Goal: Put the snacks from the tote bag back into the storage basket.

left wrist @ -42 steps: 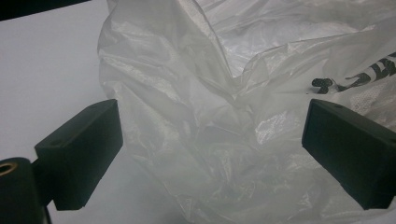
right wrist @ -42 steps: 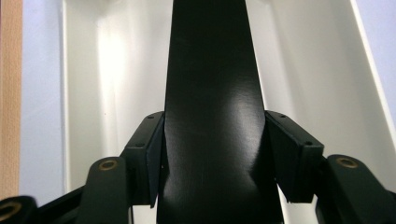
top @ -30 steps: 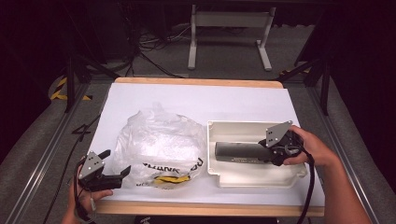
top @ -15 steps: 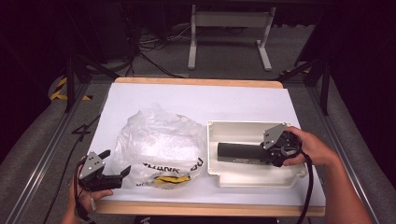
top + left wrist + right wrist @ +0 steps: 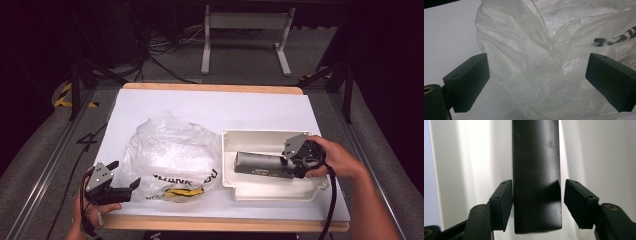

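Landmark: we place everything from the white tray [image 5: 270, 192] on the bench [image 5: 210, 107].
Black bar: the black bar [image 5: 260, 165] lies inside the tray, along its length; its near end [image 5: 536, 195] sits between the right tongs.
Right tongs: right tongs [image 5: 295, 162] at the tray's right end; jaws have just been easing apart, one pad looks to brush the bar, the other stands clear.
Left tongs: left tongs [image 5: 125, 187] well left of the tray, spread wide, gripping nothing, facing the plastic bag [image 5: 172, 155].
Hard to make out: the bag's print is partly folded under; its contents are blurred.
Changed: the bar lies a little nearer the tray's front than a second ago.
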`<action>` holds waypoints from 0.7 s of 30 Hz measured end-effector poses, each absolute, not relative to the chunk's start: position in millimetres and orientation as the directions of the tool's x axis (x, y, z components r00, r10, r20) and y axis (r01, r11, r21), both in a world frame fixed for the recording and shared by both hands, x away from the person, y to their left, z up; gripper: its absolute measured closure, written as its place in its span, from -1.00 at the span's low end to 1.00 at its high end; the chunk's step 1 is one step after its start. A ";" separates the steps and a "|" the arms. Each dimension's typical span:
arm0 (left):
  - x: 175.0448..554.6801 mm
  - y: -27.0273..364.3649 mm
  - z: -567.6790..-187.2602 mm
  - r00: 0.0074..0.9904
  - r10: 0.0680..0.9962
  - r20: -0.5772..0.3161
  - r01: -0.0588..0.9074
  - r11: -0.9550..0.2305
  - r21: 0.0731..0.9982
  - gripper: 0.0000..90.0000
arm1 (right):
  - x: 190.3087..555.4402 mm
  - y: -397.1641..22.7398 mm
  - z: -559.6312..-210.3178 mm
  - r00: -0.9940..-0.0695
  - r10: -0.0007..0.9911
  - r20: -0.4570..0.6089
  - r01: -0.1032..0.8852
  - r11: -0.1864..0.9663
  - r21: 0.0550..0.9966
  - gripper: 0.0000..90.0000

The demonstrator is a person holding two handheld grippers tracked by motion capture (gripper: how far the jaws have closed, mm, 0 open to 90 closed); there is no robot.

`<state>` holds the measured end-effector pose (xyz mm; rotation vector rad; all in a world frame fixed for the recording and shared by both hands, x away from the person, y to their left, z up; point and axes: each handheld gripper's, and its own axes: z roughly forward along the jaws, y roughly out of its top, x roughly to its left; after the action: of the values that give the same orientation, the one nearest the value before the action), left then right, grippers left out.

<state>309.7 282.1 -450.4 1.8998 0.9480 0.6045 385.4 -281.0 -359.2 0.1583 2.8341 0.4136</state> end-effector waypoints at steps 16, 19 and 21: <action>309.5 283.3 -450.0 0.588 0.808 0.026 0.368 -0.296 0.882 -0.86 | 372.9 -286.2 -350.0 -0.936 0.185 -0.300 0.058 0.920 0.387 -0.20; 309.5 283.5 -450.1 0.589 0.808 0.027 0.369 -0.298 0.880 -0.86 | 369.4 -289.1 -347.7 -0.921 0.227 -0.317 0.077 0.903 0.422 -0.23; 309.3 283.4 -450.0 0.588 0.809 0.026 0.369 -0.297 0.881 -0.86 | 366.5 -290.8 -346.8 -0.904 0.263 -0.338 0.094 0.891 0.443 -0.32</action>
<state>309.3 283.4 -450.0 1.8961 0.9471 0.6004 366.5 -290.8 -346.8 0.2620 2.6634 0.5967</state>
